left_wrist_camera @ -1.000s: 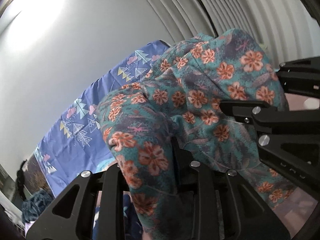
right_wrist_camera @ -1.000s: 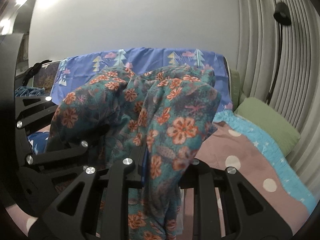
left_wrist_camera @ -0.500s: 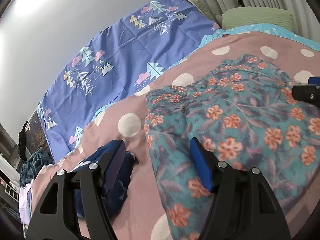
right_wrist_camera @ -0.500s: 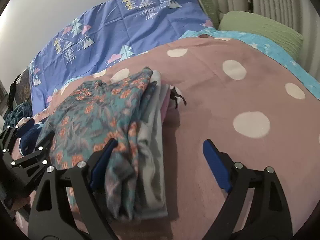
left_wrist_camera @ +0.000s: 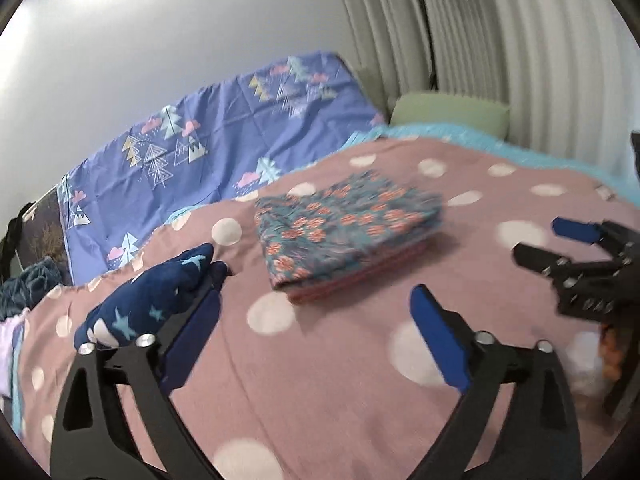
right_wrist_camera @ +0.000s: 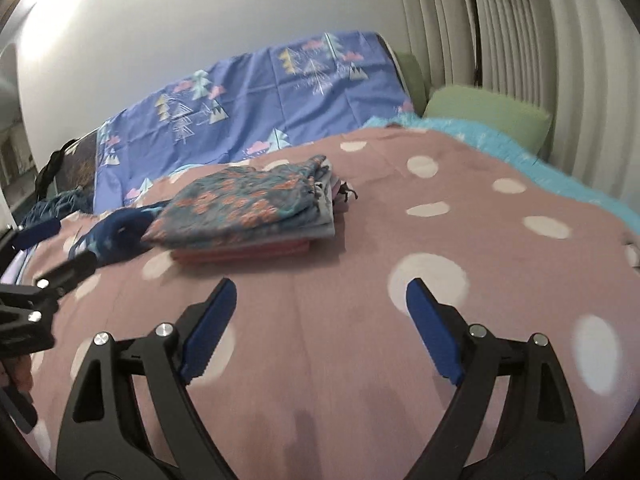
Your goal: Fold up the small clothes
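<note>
A folded teal garment with orange flowers [left_wrist_camera: 340, 224] lies on top of a small stack of folded clothes on the pink dotted blanket [left_wrist_camera: 320, 380]; it also shows in the right wrist view [right_wrist_camera: 248, 208]. A dark blue star-print garment [left_wrist_camera: 148, 300] lies unfolded left of the stack, also in the right wrist view [right_wrist_camera: 116, 236]. My left gripper [left_wrist_camera: 316, 336] is open and empty, short of the stack. My right gripper [right_wrist_camera: 320, 328] is open and empty, also short of the stack; it appears at the right of the left view [left_wrist_camera: 576, 256].
A purple sheet with tree prints [left_wrist_camera: 208, 148] covers the back of the bed. A green pillow [right_wrist_camera: 488, 120] lies at the far right by the curtains. More clothes lie at the left edge [left_wrist_camera: 24, 292]. The blanket [right_wrist_camera: 360, 360] spreads in front of both grippers.
Both grippers held the floral garment up, then laid it on the stack and opened. Since then both have pulled back from the stack toward the near side of the bed.
</note>
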Action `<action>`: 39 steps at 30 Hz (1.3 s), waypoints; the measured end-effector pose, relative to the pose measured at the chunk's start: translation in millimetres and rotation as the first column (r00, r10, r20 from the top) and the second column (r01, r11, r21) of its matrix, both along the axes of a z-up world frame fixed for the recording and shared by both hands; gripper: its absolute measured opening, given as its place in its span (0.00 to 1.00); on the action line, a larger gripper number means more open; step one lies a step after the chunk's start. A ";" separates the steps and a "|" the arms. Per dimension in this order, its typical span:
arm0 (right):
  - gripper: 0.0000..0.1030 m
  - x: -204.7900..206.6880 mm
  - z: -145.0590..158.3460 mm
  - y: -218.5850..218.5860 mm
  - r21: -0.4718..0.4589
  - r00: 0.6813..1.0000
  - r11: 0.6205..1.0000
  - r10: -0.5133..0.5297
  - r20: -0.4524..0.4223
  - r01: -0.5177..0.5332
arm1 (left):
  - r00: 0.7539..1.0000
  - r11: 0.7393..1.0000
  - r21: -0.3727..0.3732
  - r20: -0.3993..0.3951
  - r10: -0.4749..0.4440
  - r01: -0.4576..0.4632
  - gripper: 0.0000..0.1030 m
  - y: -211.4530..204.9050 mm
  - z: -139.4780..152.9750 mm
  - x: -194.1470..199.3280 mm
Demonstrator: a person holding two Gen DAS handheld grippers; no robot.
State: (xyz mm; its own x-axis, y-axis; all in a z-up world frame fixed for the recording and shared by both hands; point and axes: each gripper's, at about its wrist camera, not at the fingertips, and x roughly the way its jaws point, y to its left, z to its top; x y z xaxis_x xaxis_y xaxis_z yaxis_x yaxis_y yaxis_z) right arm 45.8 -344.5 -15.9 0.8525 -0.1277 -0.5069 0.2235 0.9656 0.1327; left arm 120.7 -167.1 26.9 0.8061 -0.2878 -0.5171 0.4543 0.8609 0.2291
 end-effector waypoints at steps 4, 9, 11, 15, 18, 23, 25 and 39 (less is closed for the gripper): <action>0.86 -57.4 30.0 10.5 -0.002 0.997 1.000 -0.016 0.070 0.016 | 0.997 0.999 -0.040 0.076 -0.030 0.033 0.99 12.0 24.7 -60.8; 0.88 -110.1 63.2 32.7 -0.043 0.991 0.998 -0.030 0.132 0.036 | 0.992 0.996 -0.081 0.124 -0.027 0.037 0.99 27.0 43.6 -121.3; 0.88 -126.1 71.9 45.6 -0.077 0.989 0.996 -0.035 0.141 0.046 | 0.992 0.995 -0.097 0.125 -0.022 0.034 0.99 34.4 46.3 -136.8; 0.89 -152.3 79.4 72.0 -0.113 0.988 0.993 -0.013 0.153 0.031 | 0.995 0.988 -0.152 0.099 -0.005 0.020 0.99 55.0 44.8 -163.2; 0.89 -165.1 78.3 86.0 -0.102 0.989 0.995 0.022 0.149 -0.006 | 0.996 0.990 -0.137 0.087 0.036 -0.024 0.99 66.0 38.0 -174.0; 0.89 -175.0 74.1 99.7 -0.109 0.991 0.994 0.026 0.131 -0.011 | 0.995 0.987 -0.154 0.075 0.065 -0.053 0.99 85.9 35.0 -190.0; 0.90 -178.7 72.2 102.6 -0.100 0.993 0.995 0.024 0.119 -0.012 | 0.994 0.987 -0.149 0.073 0.078 -0.066 0.99 92.8 32.7 -194.6; 0.92 -188.0 64.1 122.1 -0.138 0.997 0.990 0.025 0.075 -0.014 | 0.992 0.974 -0.189 0.005 0.127 -0.124 0.99 114.3 19.0 -208.1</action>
State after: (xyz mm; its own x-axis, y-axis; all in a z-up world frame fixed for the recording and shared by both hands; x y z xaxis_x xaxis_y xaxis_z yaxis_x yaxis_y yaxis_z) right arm -142.2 -222.5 48.2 0.8909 -0.1744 -0.4194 0.1986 0.9800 0.0143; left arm -87.4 -52.9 45.9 0.8503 -0.2743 -0.4492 0.3371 0.9393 0.0644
